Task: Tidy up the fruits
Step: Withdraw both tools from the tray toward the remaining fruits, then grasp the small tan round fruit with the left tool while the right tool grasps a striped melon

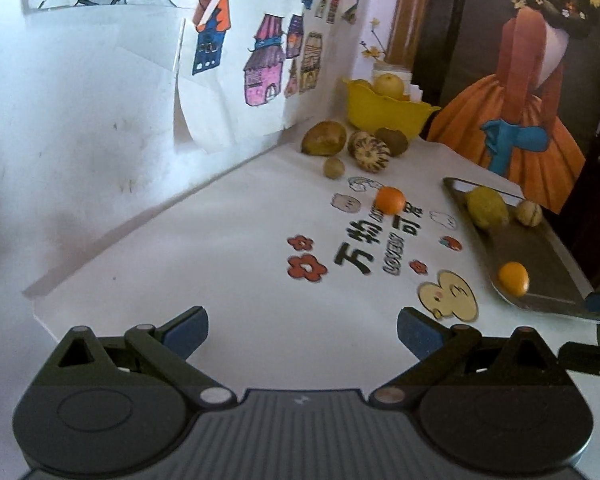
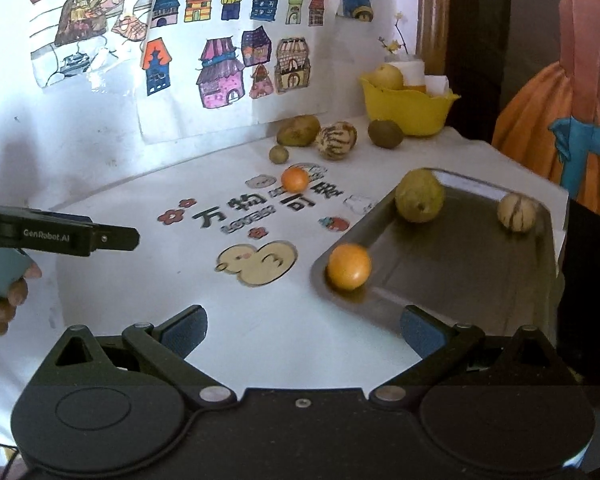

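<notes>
Three fruits on the metal tray (image 2: 452,264) — both grippers' fingers spread, empty
Orange (image 2: 348,266) at the tray's near corner looks blurred — may roll off

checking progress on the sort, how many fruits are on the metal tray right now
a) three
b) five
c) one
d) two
a: the tray holds three fruits, an orange at its near corner, a yellow-green fruit at the far left and a striped fruit at the far right.
</notes>
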### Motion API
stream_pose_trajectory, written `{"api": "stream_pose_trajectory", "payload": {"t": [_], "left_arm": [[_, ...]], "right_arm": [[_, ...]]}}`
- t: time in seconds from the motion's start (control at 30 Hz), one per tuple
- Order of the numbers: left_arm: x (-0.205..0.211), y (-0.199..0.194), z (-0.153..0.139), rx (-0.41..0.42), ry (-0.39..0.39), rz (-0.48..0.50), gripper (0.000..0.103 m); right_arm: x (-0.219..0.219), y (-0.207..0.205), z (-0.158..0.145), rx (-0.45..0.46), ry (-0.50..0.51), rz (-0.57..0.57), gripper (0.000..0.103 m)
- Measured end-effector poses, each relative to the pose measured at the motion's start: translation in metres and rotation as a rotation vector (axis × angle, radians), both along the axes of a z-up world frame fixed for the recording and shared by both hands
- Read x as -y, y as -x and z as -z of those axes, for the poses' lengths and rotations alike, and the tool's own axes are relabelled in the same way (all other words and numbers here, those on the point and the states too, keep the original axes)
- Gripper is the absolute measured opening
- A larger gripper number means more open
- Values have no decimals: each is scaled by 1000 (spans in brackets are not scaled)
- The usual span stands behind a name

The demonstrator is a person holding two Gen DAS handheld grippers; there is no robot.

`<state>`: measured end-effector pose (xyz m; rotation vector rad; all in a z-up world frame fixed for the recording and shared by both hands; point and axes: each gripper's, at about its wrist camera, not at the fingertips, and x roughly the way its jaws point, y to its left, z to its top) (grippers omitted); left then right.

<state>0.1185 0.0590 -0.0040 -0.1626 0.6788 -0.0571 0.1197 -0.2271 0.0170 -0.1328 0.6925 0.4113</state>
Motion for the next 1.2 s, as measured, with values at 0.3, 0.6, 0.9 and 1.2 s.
{"api": "stream_pose_trajectory", "payload": {"t": [0.3, 0.6, 0.9, 1.2], "left_arm": [[-3, -38, -14, 32, -46, -21, 103], [-1, -87, -27, 68, -110, 16, 103], [16, -146, -23, 82, -145, 89, 103], [28, -204, -6, 50, -140, 100, 103]], "right_arm": [[8, -48, -23, 47, 38, -36, 102], [-14, -122, -49, 96, 101, -130, 102], [-15, -239, -46, -6, 4, -95, 102], [-40, -321, -5, -224, -148, -30, 99]]}}
